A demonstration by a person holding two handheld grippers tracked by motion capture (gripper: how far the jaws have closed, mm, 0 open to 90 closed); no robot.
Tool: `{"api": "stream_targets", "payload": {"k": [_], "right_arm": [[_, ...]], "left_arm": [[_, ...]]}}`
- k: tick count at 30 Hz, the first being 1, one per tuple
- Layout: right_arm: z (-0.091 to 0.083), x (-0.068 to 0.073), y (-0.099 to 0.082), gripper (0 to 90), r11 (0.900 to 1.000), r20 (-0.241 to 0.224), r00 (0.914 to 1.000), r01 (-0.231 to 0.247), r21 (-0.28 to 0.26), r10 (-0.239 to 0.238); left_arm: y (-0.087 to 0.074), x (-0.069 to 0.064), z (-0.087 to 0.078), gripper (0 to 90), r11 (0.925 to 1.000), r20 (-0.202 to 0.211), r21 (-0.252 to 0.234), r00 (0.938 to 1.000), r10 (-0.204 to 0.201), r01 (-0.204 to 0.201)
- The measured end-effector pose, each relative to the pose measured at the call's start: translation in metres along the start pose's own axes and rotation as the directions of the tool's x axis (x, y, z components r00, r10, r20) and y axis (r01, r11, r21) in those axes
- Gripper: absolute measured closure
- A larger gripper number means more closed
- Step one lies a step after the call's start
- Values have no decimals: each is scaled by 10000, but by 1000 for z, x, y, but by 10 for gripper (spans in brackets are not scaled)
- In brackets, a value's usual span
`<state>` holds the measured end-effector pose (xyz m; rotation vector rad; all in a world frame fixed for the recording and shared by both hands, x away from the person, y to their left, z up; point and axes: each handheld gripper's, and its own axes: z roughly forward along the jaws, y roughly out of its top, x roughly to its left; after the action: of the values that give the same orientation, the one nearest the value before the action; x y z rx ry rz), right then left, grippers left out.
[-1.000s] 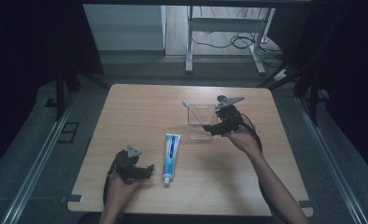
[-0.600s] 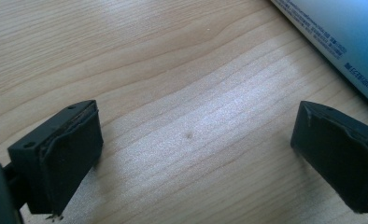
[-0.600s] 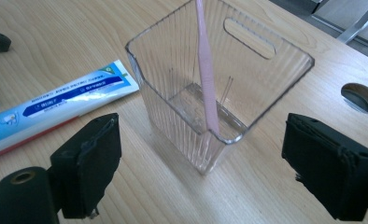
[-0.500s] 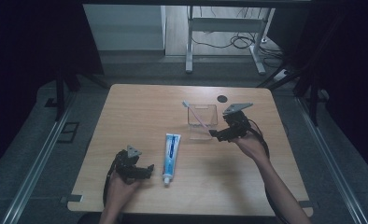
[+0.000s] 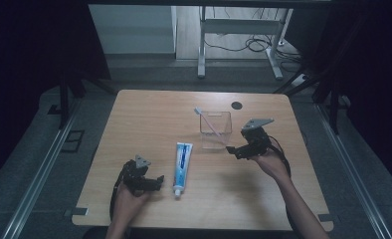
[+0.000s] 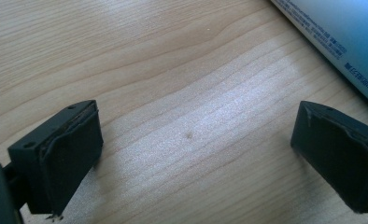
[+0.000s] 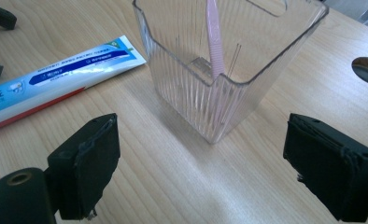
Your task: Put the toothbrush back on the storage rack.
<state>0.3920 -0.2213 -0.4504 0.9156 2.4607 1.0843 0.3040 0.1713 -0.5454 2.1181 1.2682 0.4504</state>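
High view and both gripper views, one moment. We see the right gripper [image 5: 232,150] drawn back from the clear ribbed cup [image 5: 215,130], where a second ago it was right at the cup's near side; its jaws stand wide apart and empty, just beside the cup's near right corner. The pink toothbrush [image 7: 214,37] leans inside the cup, handle foot on the floor of the cup, head out over the far left rim; we judge the placing of the brush done. The toothpaste tube [image 5: 181,163] lies flat on the wooden table [image 5: 149,112], in front of the cup and apart from it, unmoved; the left gripper [image 5: 158,181] rests as before just left of the tube's cap end, jaws spread over bare wood, holding nothing; we take the tube as the next thing for the cup.
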Motion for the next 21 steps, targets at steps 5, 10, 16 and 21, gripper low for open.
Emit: {"api": "stream_targets", "payload": {"k": [5, 10, 16, 21], "right_arm": [[-3, 2, -10, 108, 10000, 48, 10000, 5, 3, -5], [-4, 4, -17, 110, 9999, 91, 9999, 44, 90, -45], [-5, 8, -26, 112, 9998, 159, 9998, 133, 164, -136], [-6, 11, -34, 114, 9998, 136, 9998, 130, 182, -133]], "left_arm": [[0, 0, 0, 22, 10000, -4, -4, 10000, 0, 0], [0, 0, 0, 23, 10000, 2, -57, 10000, -60, 60], [0, 0, 0, 23, 10000, -4, -55, 10000, -62, 62], [0, -1, 0, 22, 10000, -4, -65, 10000, -73, 73]]}}
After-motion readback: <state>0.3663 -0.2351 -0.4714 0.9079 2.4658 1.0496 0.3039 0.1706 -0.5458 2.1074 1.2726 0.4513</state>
